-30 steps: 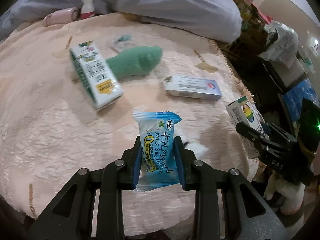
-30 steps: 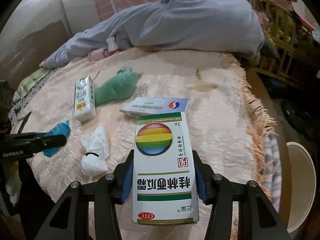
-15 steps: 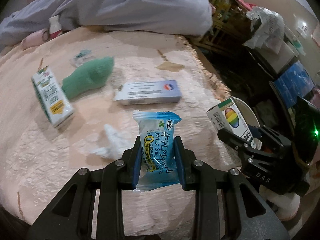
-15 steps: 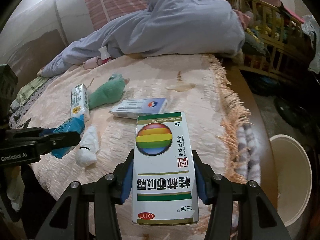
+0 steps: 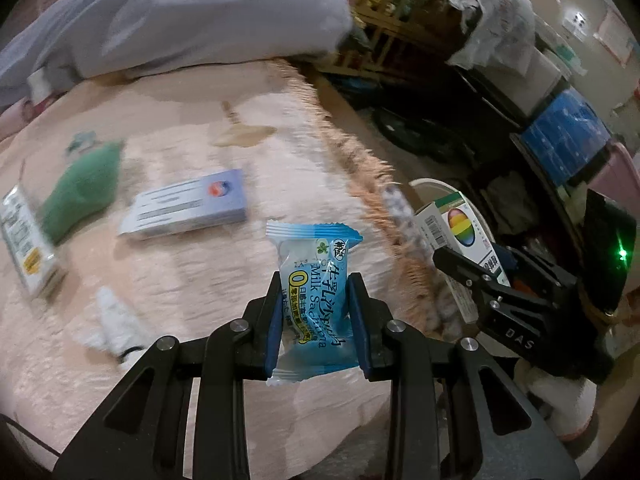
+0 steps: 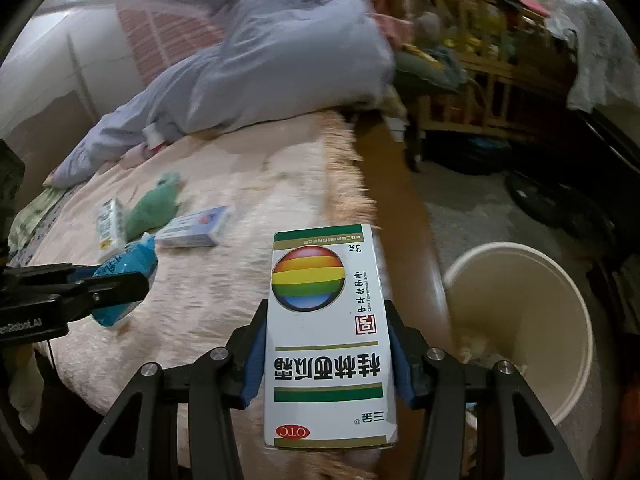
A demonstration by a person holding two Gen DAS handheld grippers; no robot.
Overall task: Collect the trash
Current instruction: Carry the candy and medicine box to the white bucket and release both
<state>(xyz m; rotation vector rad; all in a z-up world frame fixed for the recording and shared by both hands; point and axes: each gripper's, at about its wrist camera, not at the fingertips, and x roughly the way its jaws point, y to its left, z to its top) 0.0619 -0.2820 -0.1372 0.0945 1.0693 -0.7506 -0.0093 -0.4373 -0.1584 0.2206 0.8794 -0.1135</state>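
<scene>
Left gripper clamped on blue snack wrapper; right gripper clamped on medicine box, beside cream bin, contents blurred

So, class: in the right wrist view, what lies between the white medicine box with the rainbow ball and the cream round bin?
In the right wrist view only the brown bed edge separates the white medicine box from the cream bin.

Glossy crinkled plastic wrapper; smooth, slightly shiny cardboard box; rough, textured cloth bedspread with a fringed edge; smooth matt plastic bin; matt black plastic gripper arms with metal screws.
</scene>
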